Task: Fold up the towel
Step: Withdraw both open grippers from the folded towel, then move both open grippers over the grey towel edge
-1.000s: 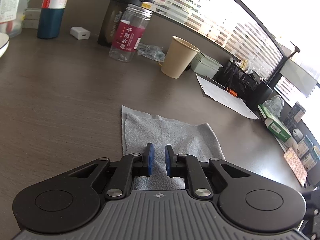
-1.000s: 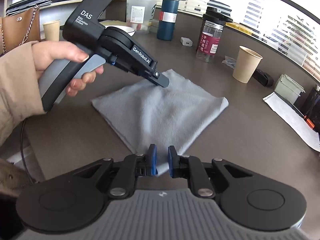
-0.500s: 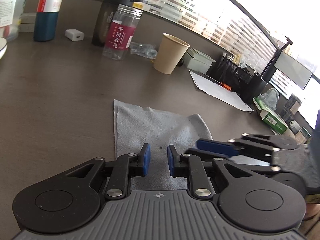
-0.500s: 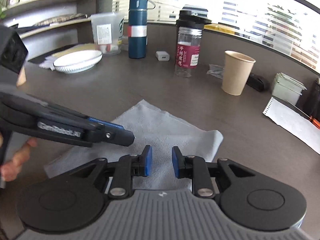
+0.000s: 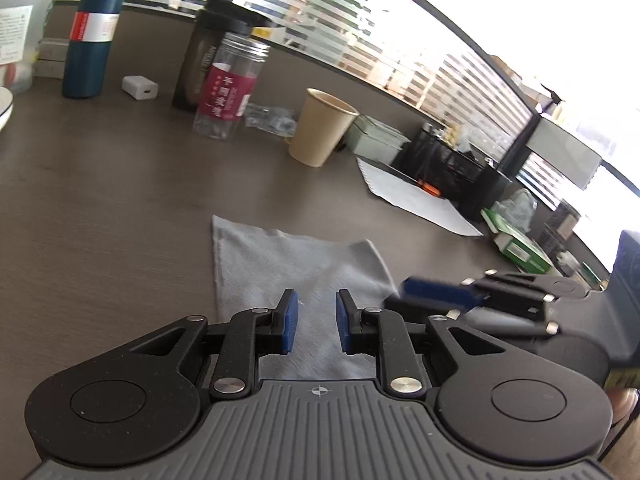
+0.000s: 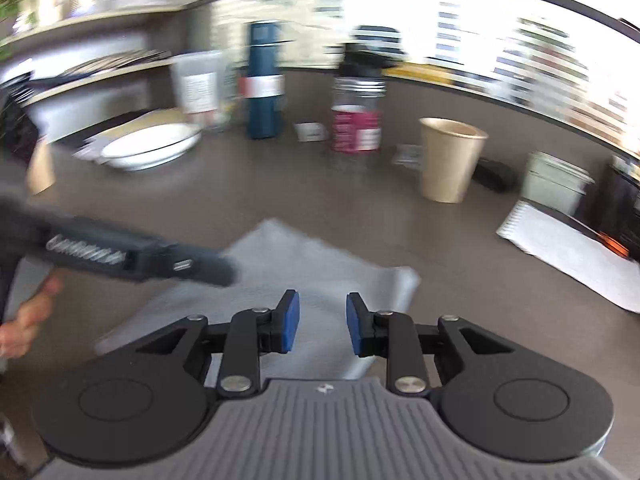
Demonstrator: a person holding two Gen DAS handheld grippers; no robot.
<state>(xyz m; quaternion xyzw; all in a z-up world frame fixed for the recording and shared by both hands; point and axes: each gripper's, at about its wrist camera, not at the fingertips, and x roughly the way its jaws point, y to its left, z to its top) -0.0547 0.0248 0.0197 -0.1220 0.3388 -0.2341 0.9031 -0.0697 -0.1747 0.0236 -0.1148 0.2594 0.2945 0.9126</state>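
Left gripper (image 5: 313,320) jaws parted, empty, right gripper (image 6: 323,322) jaws parted, empty, side by side

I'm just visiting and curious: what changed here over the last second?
Both grippers let go: the left gripper and right gripper, pinched on the grey towel a second ago, now stand open above it. The towel went from spread to folded. The paper cup and bottles stayed put.

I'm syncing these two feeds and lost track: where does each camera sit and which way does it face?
Left wrist: on the left gripper, facing along open fingers over the grey towel; the right gripper shows.
Right wrist: on the right gripper, fingers open above the towel; a hand holding the left gripper shows, blurred.
Shared: towel, paper cup, blue flask.
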